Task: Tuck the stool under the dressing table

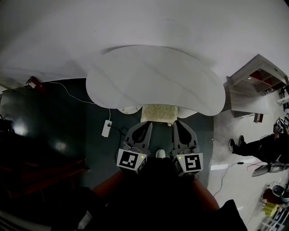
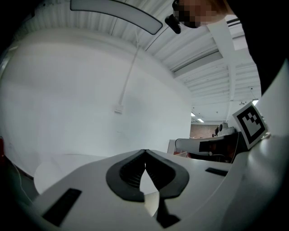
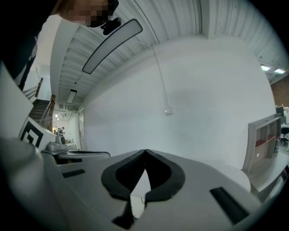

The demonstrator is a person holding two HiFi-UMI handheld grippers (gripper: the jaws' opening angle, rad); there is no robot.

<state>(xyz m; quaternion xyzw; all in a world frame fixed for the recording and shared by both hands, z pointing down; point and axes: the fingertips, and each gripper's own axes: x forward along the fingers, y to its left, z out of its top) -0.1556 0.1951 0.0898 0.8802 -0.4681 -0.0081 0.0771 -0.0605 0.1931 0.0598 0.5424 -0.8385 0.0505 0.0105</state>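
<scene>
Stool (image 1: 158, 113) partly beneath the desk (image 1: 153, 76). Left gripper (image 1: 147, 125) and right gripper (image 1: 176, 123), fingers closed on nothing, sit at its near corners.

Ahead, a plain white wall (image 1: 149, 20) was recorded. The floor was covered by a dark, slightly glossy surface (image 1: 58, 122), and paler floor (image 1: 221, 131) was seen to its right. A white power strip (image 1: 106, 128) was noted on the dark part, with a thin white cable (image 1: 67, 92) run leftward across the floor. An open shelf unit (image 1: 253, 85) was observed at the right. Overhead, a ribbed white ceiling (image 2: 189, 49) and a long lamp (image 2: 116, 13) were seen. A cord (image 3: 168, 110) was hung down the wall.
</scene>
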